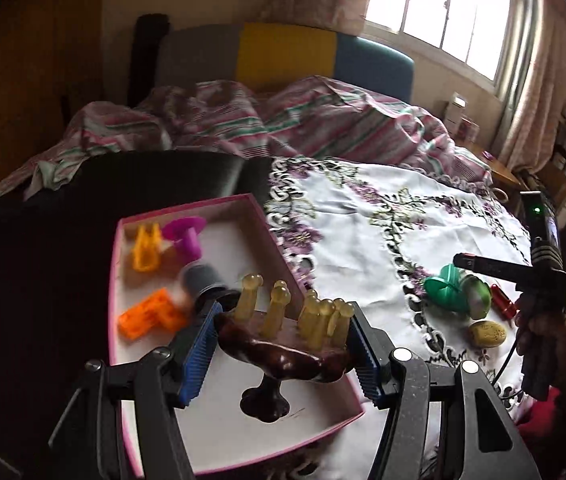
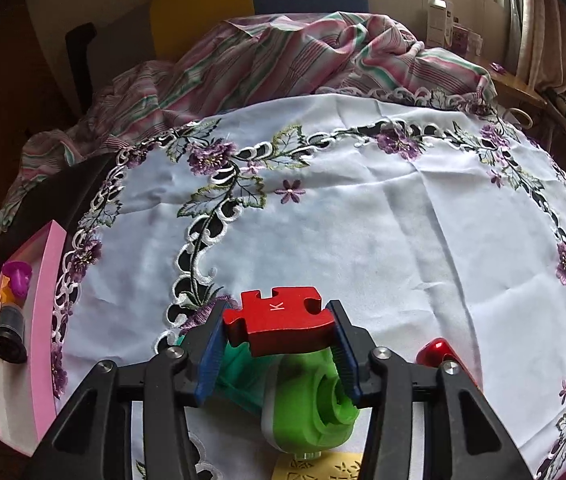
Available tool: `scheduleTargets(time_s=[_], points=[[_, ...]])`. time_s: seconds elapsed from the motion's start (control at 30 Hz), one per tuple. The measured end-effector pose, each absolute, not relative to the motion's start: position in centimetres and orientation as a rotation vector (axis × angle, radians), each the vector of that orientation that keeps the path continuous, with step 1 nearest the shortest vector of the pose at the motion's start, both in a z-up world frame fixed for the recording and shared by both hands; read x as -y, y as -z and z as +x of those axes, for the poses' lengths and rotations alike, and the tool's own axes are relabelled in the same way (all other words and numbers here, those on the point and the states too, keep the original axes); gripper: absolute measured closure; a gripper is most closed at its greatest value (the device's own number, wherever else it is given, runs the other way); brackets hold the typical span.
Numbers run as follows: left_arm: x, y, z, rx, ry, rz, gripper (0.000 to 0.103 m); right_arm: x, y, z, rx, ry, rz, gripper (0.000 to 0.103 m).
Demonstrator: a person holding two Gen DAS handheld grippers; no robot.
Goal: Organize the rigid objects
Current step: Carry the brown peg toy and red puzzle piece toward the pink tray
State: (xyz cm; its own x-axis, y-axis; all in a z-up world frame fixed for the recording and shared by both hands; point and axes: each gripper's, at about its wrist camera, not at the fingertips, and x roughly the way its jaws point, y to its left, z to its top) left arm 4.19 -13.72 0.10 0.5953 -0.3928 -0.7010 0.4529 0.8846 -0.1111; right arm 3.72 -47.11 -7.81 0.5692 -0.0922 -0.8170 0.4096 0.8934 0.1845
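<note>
The left gripper (image 1: 283,340) has its blue jaws clamped on a dark brown wooden massager (image 1: 279,346), held above the pink-rimmed box (image 1: 187,206). The massager's body runs crosswise from one jaw to the other, its amber knobbed pegs (image 1: 283,308) stand upward and lean away from the camera, and its short stem with a knob end hangs down toward the box floor. In the box lie a yellow piece (image 1: 146,249), a magenta spool (image 1: 187,236), a grey-black cylinder (image 1: 203,280) and an orange block (image 1: 149,314). The right gripper (image 2: 279,336) holds a red puzzle-shaped block (image 2: 279,320) marked with a K, squeezed by its two ends so that its long axis lies across the jaws, flat face up, tabbed edge pointing away over the embroidered white cloth (image 2: 363,220). Below it on the cloth, which covers the surface, rests a green roller-like part (image 2: 311,404), lying on its side with its round open end toward the camera. A red metallic cylinder (image 2: 435,350) lies just right of the jaws, and a yellow patterned object (image 2: 319,468) sits at the lower edge. Behind, a striped blanket (image 2: 283,52) is bunched on the bed.
</note>
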Motion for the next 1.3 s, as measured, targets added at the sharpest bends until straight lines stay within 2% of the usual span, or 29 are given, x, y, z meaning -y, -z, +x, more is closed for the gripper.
scheduleTargets(time_s=[0.77,1.3], points=[[2.6,1.0,3.6,-0.809,0.214,-0.018,0.041,42.7,6.0,3.7,-0.866,0.09,0.343,0.054],[0.4,2.0,4.2,-0.825,0.103,-0.032,0.041,32.2,5.3,4.8,-0.886,-0.299,0.298,0.055]])
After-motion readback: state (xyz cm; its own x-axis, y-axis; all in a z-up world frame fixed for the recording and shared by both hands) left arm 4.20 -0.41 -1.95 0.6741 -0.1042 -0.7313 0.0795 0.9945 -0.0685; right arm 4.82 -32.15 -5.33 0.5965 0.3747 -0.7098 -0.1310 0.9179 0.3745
